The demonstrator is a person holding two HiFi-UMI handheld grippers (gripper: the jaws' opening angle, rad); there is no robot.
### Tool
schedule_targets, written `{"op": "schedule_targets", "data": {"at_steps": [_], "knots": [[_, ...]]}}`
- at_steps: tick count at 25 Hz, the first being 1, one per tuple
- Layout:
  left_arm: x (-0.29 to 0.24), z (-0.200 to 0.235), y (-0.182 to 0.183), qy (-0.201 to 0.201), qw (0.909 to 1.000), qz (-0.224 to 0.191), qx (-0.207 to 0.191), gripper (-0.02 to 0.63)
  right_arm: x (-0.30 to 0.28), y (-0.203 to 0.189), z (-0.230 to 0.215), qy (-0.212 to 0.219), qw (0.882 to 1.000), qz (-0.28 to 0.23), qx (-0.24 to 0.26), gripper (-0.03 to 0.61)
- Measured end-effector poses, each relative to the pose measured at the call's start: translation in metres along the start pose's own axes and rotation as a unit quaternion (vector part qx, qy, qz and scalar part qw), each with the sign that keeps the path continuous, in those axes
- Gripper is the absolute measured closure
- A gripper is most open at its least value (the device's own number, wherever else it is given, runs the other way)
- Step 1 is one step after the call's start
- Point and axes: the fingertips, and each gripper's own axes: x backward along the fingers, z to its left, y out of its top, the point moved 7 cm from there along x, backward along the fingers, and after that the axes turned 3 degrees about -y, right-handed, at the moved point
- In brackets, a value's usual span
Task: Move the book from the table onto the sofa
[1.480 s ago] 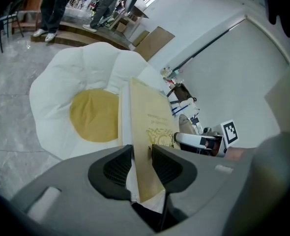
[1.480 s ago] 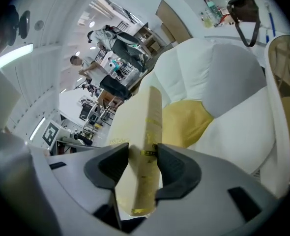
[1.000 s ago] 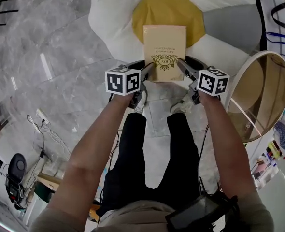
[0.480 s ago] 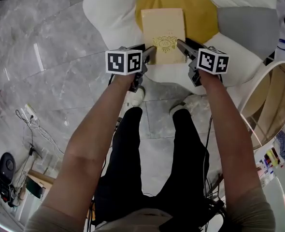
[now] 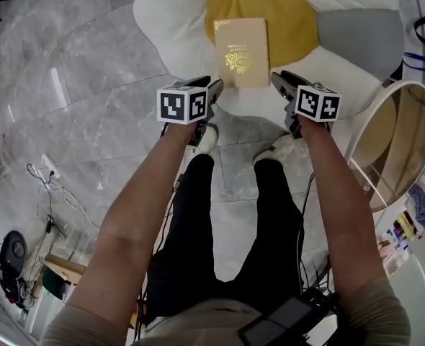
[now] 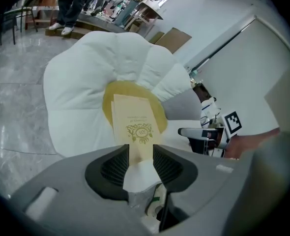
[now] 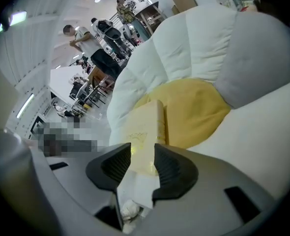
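Fingers [image 6: 116, 165] of the left gripper [image 5: 213, 87] stand apart and are opening, with nothing between them; its tips sit just beside the near left corner of the book [image 5: 241, 52], not touching it. The book lies flat on the sofa [image 5: 168, 27], mostly on the yellow centre [image 5: 293, 20], with its near end over the white padding toward the sofa's front edge. On the other side, the right gripper [image 5: 278, 78] hovers just off the book's near right corner. Its fingers [image 7: 170, 167] are apart and closing on empty air, the book lying beyond the tips. A round table [image 5: 392, 143] stands off the sofa's right front corner.
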Motion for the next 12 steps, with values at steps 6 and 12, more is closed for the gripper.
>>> {"op": "schedule_targets", "data": {"at_steps": [6, 12], "knots": [[0.047, -0.056, -0.001, -0.021, 0.9995, 0.010, -0.021, 0.476, 0.061, -0.011, 0.037, -0.014, 1.000, -0.002, 0.004, 0.528], [0.100, -0.114, 0.009, -0.060, 0.9970, 0.014, -0.046, 0.504, 0.123, -0.033, 0.076, -0.014, 1.000, 0.018, 0.013, 0.565]]}}
